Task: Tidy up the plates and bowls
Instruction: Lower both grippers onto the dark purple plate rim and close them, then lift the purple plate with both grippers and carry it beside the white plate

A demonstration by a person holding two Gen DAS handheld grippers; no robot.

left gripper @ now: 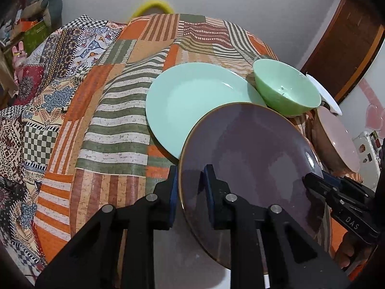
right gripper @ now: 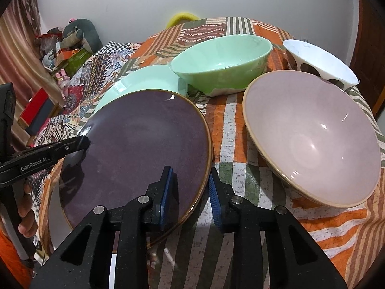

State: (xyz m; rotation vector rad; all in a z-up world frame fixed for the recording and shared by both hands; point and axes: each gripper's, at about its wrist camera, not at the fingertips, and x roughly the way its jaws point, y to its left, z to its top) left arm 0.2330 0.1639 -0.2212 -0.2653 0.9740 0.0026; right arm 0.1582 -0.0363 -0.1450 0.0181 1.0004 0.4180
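A dark purple plate (left gripper: 240,149) (right gripper: 144,139) with a gold rim lies nearest me, its far edge over a mint plate (left gripper: 187,101) (right gripper: 144,79). My left gripper (left gripper: 191,190) (right gripper: 81,143) is shut on the purple plate's left rim, one pad on its face and one outside. On the opposite rim my right gripper (right gripper: 190,190) (left gripper: 310,178) is shut the same way. A pale surface shows under the plate's near edge; I cannot tell what it is. Behind stand a green bowl (left gripper: 286,89) (right gripper: 221,65), a pink bowl (right gripper: 312,134) (left gripper: 336,134) and a white spotted bowl (right gripper: 320,57).
A patchwork cloth (left gripper: 115,120) (right gripper: 240,130) covers the table. A yellow object (right gripper: 180,19) sits at the far edge. Boxes and soft toys (right gripper: 72,41) crowd the left side, and a wooden door (left gripper: 349,48) stands at the right. A person's hand (right gripper: 24,207) holds the left gripper.
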